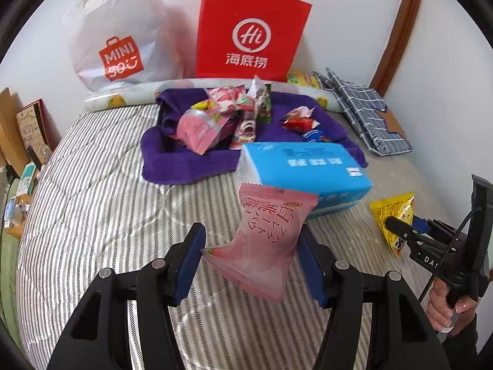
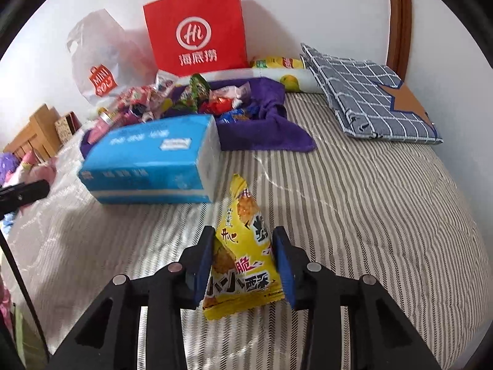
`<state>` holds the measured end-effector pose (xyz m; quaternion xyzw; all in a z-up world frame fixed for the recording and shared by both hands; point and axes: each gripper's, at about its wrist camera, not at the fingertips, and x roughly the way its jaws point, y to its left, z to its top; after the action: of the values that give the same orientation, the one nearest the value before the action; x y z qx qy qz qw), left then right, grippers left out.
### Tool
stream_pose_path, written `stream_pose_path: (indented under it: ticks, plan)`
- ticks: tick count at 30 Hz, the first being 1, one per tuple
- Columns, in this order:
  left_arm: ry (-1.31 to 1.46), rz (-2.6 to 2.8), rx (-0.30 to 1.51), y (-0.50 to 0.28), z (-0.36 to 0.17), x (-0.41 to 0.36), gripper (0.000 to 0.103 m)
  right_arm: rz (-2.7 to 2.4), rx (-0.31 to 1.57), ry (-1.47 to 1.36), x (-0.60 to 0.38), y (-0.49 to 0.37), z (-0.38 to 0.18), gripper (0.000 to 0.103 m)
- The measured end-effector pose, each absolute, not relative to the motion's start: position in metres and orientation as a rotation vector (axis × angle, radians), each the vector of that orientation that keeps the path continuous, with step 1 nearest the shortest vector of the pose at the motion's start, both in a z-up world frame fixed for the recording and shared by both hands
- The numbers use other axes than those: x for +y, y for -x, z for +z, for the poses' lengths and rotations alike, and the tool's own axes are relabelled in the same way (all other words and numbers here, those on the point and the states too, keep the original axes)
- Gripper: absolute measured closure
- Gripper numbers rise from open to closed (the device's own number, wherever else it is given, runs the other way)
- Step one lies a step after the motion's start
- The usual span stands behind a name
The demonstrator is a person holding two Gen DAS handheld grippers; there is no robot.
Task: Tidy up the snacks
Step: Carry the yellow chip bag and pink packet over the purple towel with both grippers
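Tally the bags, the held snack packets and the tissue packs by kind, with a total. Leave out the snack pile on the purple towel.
Shopping bags: 2, red paper bag, white plastic bag
Held snack packets: 2, pink packet in the left hand-held gripper, yellow packet in the right hand-held gripper
Tissue packs: 1, blue tissue pack
Total: 5

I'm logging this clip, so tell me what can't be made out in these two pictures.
- Red paper bag and white plastic bag: contents hidden by their own walls, both views.
- Snack pile on the purple towel: wrappers overlap, count unclear.
- Tissue pack: print blurred, right wrist view.
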<state>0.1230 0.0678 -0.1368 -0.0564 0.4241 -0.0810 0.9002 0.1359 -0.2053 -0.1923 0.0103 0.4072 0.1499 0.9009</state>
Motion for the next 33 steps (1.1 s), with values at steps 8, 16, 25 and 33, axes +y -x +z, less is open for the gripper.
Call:
stream_pose_path:
  ticks: [8,16,25,33]
  plan:
    - [0.133,-0.212,0.869,-0.133,-0.119,0.052,0.044,0.365,0.763,-0.033,-0.197,-0.131,-0.143,0.067]
    - [0.136,-0.214,0.857,-0.15,-0.103,0.047,0.044,0.414,0.719,-0.015,-0.179,-0.148,-0.11,0.067]
    - [0.15,-0.202,0.847,-0.17,-0.09,0.057,0.044,0.414,0.686,-0.021,-0.17,-0.178,-0.091,0.067]
    - [0.152,-0.193,0.838,-0.197,-0.085,0.065,0.044,0.388,0.68,-0.041,-0.169,-0.21,-0.083,0.067]
